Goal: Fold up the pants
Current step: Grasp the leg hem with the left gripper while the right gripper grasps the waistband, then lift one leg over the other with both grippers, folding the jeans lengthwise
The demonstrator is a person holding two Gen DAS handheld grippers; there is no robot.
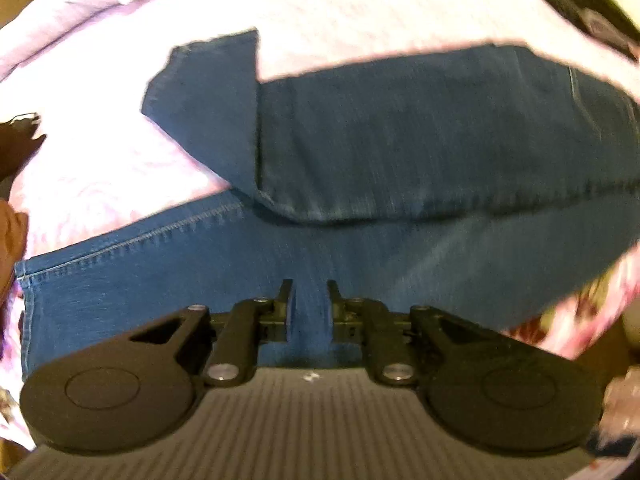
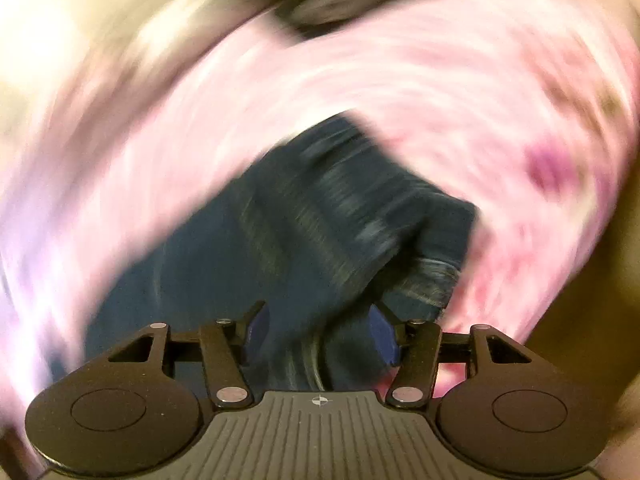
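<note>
- My left gripper (image 1: 310,304) sits low over the near leg of the pants (image 1: 360,184), its fingers (image 1: 285,300) a little apart with a strip of blue denim showing in the gap; I cannot tell whether they pinch the cloth or only hover above it.
- The pants lie across a pink bedspread (image 1: 360,8): one lighter-blue leg runs left to right just beyond my left gripper, its stitched hem at the near left, and a darker part is folded over it on the far side, with a flap sticking up toward the far left.
- A dark object (image 1: 584,4) rests on the far right of the bedspread (too blurred to identify).
- My right gripper (image 2: 320,332) is spread wide, and a bunched fold of denim (image 2: 344,216) rises between its fingers; contact with the pads is lost in heavy motion blur.
- Around the denim in the right view, I see only smeared pink cover.
</note>
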